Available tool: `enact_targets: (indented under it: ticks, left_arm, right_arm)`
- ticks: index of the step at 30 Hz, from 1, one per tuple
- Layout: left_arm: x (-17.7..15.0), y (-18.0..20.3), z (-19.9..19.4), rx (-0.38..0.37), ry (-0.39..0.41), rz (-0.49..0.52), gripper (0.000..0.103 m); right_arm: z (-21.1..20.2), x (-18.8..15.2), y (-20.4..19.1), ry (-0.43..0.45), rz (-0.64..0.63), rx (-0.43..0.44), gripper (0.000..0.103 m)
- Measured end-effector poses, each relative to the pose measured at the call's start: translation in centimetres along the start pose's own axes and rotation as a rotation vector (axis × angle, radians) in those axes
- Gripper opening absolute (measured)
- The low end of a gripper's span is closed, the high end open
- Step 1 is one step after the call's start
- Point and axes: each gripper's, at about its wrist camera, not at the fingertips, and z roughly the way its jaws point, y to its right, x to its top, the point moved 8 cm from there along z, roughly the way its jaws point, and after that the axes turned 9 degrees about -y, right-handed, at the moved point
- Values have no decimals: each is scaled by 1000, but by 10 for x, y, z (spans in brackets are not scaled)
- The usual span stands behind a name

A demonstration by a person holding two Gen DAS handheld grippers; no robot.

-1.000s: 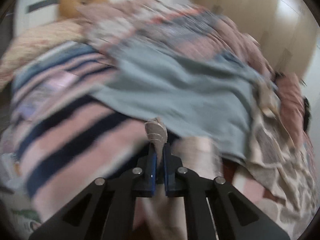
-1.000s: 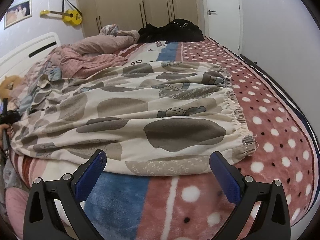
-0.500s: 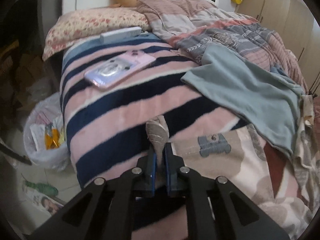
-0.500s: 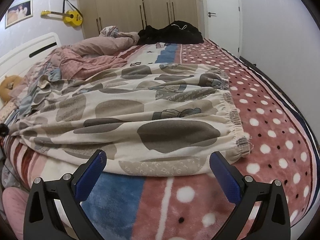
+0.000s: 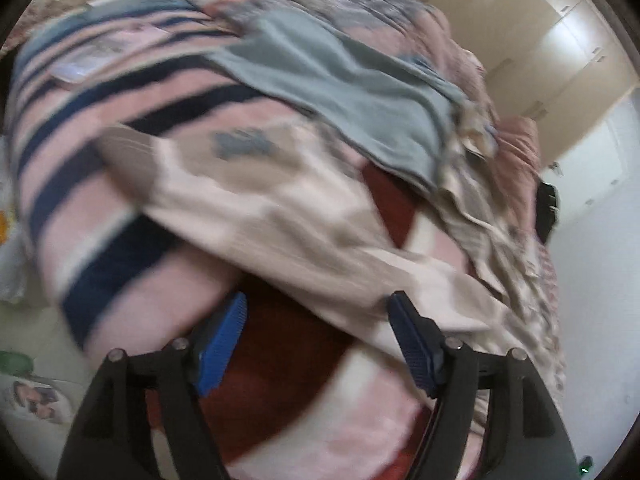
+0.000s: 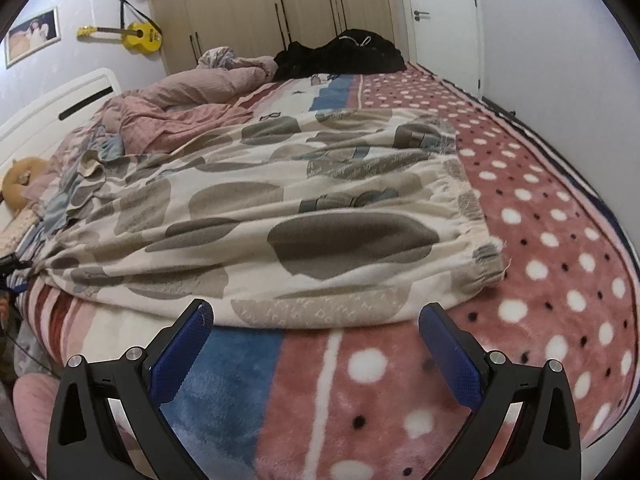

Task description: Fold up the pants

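Cream pants (image 6: 280,208) with grey-brown blotches lie spread across the bed, their elastic waistband (image 6: 472,208) toward the right. In the blurred left wrist view one leg of the pants (image 5: 280,208) lies flat over the blanket, its edge just beyond the fingertips. My left gripper (image 5: 318,300) hovers over dark red blanket. Its jaws are opening and no cloth sits between the pads. At the near edge of the pants my right gripper (image 6: 316,312) stands open and holds nothing.
A grey-blue garment (image 5: 340,80) lies beside the leg on the striped blanket (image 5: 100,184). A rumpled pink duvet (image 6: 192,92) and black clothes (image 6: 340,54) fill the far side. The dotted blanket (image 6: 540,240) runs right toward the wall. The white headboard (image 6: 60,104) is at left.
My left gripper was shut on the hem of a pants leg; it has opened, let the hem drop onto the bed and swung right. The right gripper has stayed put.
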Motion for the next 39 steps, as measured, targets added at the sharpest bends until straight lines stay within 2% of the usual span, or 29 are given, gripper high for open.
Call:
enact_targets:
  ticks: [5, 11, 13, 15, 16, 18, 20, 21, 22, 23, 24, 25, 31, 35, 37, 39]
  left_arm:
    - [-9, 26, 7, -30, -49, 19, 70]
    - [9, 22, 16, -8, 28, -8, 72]
    - [17, 21, 20, 31, 59, -15, 63]
    - [25, 16, 22, 67, 80, -28, 45]
    - [29, 13, 23, 76, 91, -39, 40]
    - [34, 8, 24, 91, 103, -54, 18]
    - [34, 8, 21, 83, 123, -56, 9]
    - [34, 10, 18, 90, 138, -47, 8]
    - [34, 14, 14, 111, 159, -25, 7]
    - [33, 18, 8, 133, 181, 2, 7]
    - [32, 21, 3, 148, 195, 21, 7]
    - [32, 24, -3, 158, 202, 37, 7]
    - [24, 28, -25, 180, 196, 90, 7]
    - [23, 29, -25, 204, 177, 122, 11]
    - [27, 20, -21, 218, 173, 95, 14]
    - [29, 8, -20, 264, 175, 72, 24]
  right_arm:
    - [-3, -3, 2, 4, 21, 11, 103]
    - [3, -11, 12, -50, 116, 154, 103]
    - [4, -11, 14, -55, 149, 187, 103]
    - [4, -8, 19, -44, 197, 219, 103]
    - [4, -6, 22, -33, 221, 228, 102]
    - [10, 2, 33, -8, 285, 238, 101]
    - [15, 9, 42, 20, 329, 230, 101]
    - [17, 13, 44, 33, 340, 222, 99]
    - [17, 17, 47, 43, 338, 197, 86]
    - [17, 20, 49, 52, 331, 164, 56]
    - [16, 22, 53, 53, 328, 122, 37]
    - [15, 23, 59, 45, 333, 94, 4]
    - [-13, 22, 69, 74, 284, 82, 2]
    - [-25, 23, 69, 74, 251, 95, 2]
    - [-26, 24, 68, 78, 237, 77, 2]
    - [-26, 21, 72, 75, 253, 57, 2]
